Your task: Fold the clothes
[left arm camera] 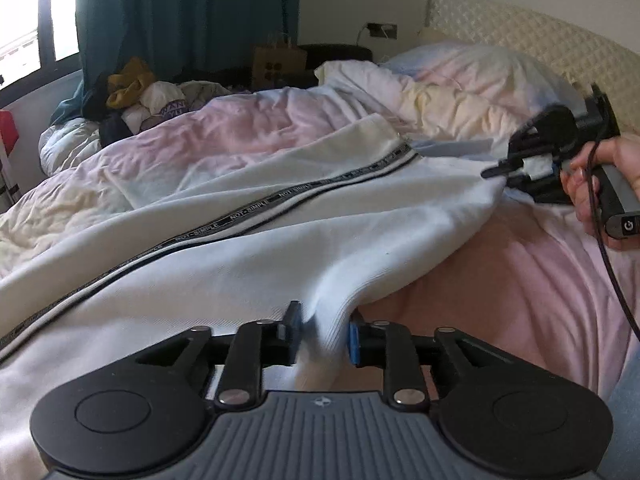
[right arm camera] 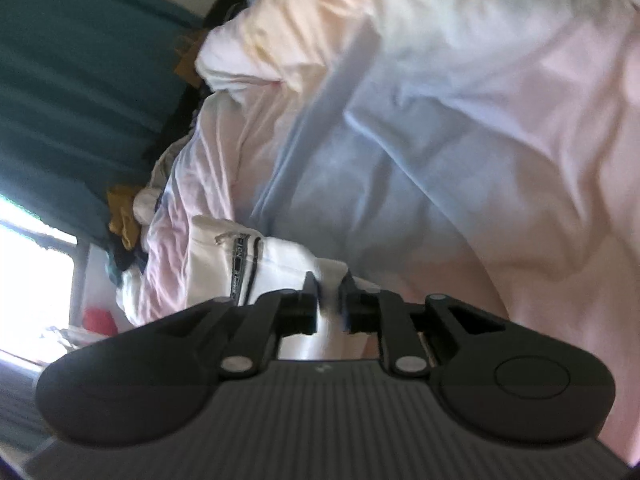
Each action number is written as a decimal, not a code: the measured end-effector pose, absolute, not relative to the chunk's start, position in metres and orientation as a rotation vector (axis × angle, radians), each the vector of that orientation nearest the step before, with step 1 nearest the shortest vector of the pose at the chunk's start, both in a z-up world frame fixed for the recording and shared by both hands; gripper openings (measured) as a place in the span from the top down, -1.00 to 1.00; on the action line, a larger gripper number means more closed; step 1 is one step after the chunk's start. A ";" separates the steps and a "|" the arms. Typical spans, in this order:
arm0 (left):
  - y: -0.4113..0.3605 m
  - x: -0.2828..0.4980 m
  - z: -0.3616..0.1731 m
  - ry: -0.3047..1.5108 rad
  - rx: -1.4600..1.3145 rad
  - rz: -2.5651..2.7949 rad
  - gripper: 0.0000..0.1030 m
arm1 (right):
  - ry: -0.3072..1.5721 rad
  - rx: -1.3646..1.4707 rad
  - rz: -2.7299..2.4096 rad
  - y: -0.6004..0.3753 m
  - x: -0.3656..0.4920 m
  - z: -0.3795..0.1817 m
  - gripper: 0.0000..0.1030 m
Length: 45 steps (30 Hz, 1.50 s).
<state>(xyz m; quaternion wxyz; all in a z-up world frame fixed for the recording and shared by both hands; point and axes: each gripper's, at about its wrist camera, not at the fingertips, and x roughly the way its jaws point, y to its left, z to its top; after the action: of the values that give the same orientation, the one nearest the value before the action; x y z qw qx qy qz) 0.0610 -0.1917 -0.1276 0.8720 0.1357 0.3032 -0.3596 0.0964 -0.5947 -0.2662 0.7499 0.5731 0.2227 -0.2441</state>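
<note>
The white jacket (left arm camera: 248, 216) is lying spread across the bed's pastel duvet (left arm camera: 520, 280), not yet folded. The left gripper (left arm camera: 322, 332), at six o'clock, is pinching its near edge; the right gripper (left arm camera: 508, 168), at three o'clock, is pinching another corner, so folding is barely beginning.

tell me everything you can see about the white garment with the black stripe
The white garment looks like soft knit cotton, with a black tape reading NOT SIMPLE and a thin black line running along it. It lies spread and wrinkled across the pastel duvet. The left gripper pinches its near edge; the right gripper grips the far corner.
</note>
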 end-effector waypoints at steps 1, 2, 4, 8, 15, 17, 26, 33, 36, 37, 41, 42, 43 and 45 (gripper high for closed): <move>-0.189 0.060 -0.126 0.631 0.269 -0.745 0.24 | 0.495 1.270 -0.539 -0.593 0.095 -0.267 0.25; -0.185 0.060 -0.124 0.630 0.248 -0.742 0.24 | 0.505 1.286 -0.541 -0.591 0.093 -0.267 0.13; -0.177 0.059 -0.120 0.630 0.203 -0.731 0.17 | 0.519 1.314 -0.539 -0.588 0.091 -0.269 -0.20; -0.162 0.057 -0.112 0.629 0.148 -0.701 -0.09 | 0.536 1.352 -0.491 -0.582 0.096 -0.273 -0.43; -0.144 0.059 -0.108 0.644 0.055 -0.679 -0.13 | 0.425 1.498 -0.408 -0.561 0.119 -0.312 -0.43; -0.140 0.058 -0.108 0.649 0.044 -0.669 -0.13 | 0.386 1.465 -0.378 -0.560 0.131 -0.313 -0.44; -0.114 0.060 -0.100 0.623 -0.078 -0.605 -0.15 | 0.324 1.371 -0.257 -0.573 0.162 -0.305 0.33; -0.087 0.075 -0.097 0.619 -0.161 -0.507 -0.21 | 0.304 1.319 -0.297 -0.579 0.163 -0.292 0.76; -0.073 0.080 -0.097 0.633 -0.171 -0.446 -0.23 | 0.222 1.248 -0.273 -0.574 0.162 -0.268 0.77; -0.069 0.082 -0.097 0.637 -0.174 -0.426 -0.24 | 0.206 1.244 -0.280 -0.576 0.160 -0.265 0.77; -0.050 0.089 -0.098 0.655 -0.187 -0.344 -0.26 | 0.150 1.255 -0.332 -0.586 0.147 -0.258 0.77; -0.046 0.091 -0.098 0.659 -0.190 -0.324 -0.27 | 0.136 1.258 -0.345 -0.589 0.143 -0.256 0.77; -0.041 0.092 -0.098 0.664 -0.193 -0.304 -0.29 | 0.131 1.256 -0.374 -0.592 0.139 -0.257 0.77; -0.034 0.097 -0.102 0.681 -0.188 -0.260 -0.30 | 0.140 1.286 -0.416 -0.598 0.130 -0.266 0.77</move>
<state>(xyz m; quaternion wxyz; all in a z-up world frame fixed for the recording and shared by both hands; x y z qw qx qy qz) 0.0975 -0.0341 -0.1018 0.9299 -0.0919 0.3326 -0.1270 0.1298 -0.5980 -0.2661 0.7778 0.5948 0.0648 -0.1923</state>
